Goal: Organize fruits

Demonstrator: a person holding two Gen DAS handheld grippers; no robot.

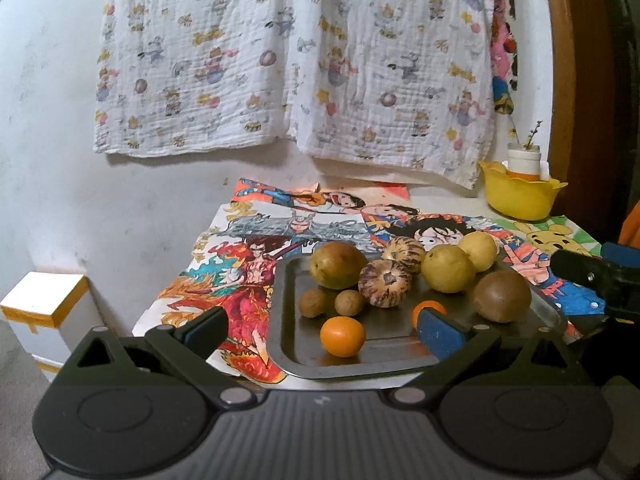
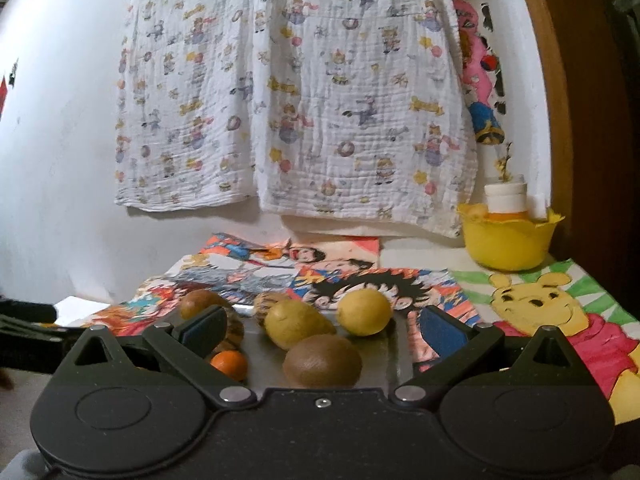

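A metal tray holds several fruits: two small oranges, two small brown round fruits, two striped melons, two yellow lemons, a brown kiwi and a greenish-brown fruit. My left gripper is open and empty above the tray's near edge, with one orange between its fingers' line. My right gripper is open and empty over the tray, close behind the kiwi and the lemons. The right gripper also shows at the left view's right edge.
A yellow bowl with a white-capped bottle stands at the table's back right. Cartoon posters cover the table. A patterned cloth hangs on the wall behind. A white box sits left of the table, lower down.
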